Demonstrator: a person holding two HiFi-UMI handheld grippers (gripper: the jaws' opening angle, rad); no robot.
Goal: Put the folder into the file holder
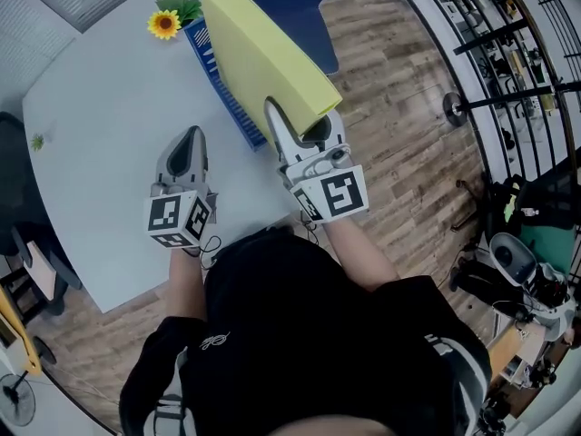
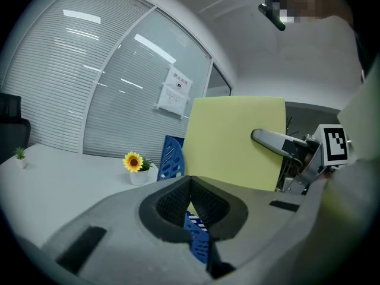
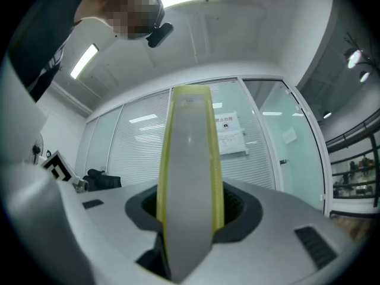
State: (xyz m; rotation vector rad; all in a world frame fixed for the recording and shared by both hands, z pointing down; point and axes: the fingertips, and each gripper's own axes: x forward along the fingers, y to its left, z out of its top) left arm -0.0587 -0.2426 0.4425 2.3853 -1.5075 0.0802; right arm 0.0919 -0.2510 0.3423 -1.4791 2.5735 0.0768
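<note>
My right gripper (image 1: 304, 125) is shut on the near end of a thick yellow folder (image 1: 263, 48), which it holds on edge and tilted above the blue slotted file holder (image 1: 222, 84) on the white table (image 1: 109, 153). In the right gripper view the folder's spine (image 3: 190, 159) fills the gap between the jaws of the right gripper (image 3: 190, 215). My left gripper (image 1: 191, 136) hovers over the table to the left of the holder, shut and empty. The left gripper view has the left gripper (image 2: 190, 183) with its pads touching, the folder (image 2: 231, 141) and the file holder (image 2: 171, 159) ahead.
A small potted sunflower (image 1: 165, 23) stands just beyond the file holder. A tiny green plant (image 1: 38, 141) sits near the table's left edge. A dark blue chair (image 1: 295, 3) is beyond the table. Wooden floor and gear (image 1: 517, 262) lie to the right.
</note>
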